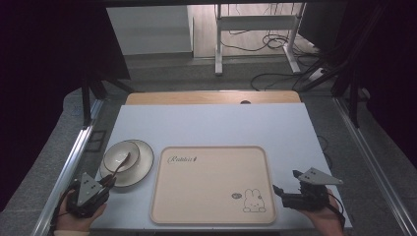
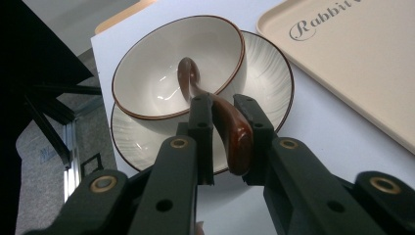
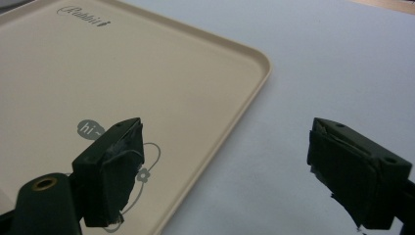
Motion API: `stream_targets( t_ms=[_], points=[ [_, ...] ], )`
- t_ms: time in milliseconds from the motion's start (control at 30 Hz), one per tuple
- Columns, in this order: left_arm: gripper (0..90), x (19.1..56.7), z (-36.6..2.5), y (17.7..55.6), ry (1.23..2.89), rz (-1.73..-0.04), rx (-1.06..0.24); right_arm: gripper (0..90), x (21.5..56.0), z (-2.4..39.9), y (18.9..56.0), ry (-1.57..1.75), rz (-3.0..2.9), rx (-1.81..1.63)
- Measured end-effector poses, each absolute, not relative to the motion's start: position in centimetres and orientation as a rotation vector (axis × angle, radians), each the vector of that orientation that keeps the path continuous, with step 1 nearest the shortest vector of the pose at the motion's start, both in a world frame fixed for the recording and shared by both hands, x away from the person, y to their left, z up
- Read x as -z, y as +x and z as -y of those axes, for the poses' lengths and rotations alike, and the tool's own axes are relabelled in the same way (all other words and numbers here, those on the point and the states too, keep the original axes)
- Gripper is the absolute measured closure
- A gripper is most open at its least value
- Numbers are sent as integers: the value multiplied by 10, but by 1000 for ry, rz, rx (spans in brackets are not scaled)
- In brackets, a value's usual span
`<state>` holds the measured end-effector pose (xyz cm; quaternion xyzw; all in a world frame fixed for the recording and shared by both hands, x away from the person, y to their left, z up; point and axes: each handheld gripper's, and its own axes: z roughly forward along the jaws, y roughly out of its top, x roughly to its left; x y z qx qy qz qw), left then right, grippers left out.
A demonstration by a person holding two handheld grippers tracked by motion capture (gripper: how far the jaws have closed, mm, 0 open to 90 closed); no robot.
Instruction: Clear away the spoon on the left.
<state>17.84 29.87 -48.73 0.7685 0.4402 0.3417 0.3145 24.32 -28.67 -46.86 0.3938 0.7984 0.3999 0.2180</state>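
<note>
The brown spoon (image 2: 230, 128) is pinched at its handle end by the left gripper (image 2: 226, 139), its scoop lying in the bowl (image 2: 147, 83) on the saucer (image 2: 274, 73) left of the tray (image 1: 160, 196). It is judged light, stiff and glossy (so likely slippery), best held across the broad handle. The right gripper (image 3: 225, 166) is held spread and empty at the tray's right edge.

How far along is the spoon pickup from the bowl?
Done: the left gripper is shut on the brown spoon's handle. In hand: the spoon's scoop end lies in the bowl, which sits on the plate, so it is not lifted yet. Left: lifting it out and putting it down, possibly on the bare tray. The right gripper hangs open at the tray's edge, holding nothing.
</note>
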Motion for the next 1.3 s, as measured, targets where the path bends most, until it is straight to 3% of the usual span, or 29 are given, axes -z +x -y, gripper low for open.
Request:
stream_targets(
  t_ms=[1300],
  points=[
    [846, 468, -299, 175, 1936, -1164, -967, 135, 468, 287, 243, 1081, -2200, -1118]
  ],
)
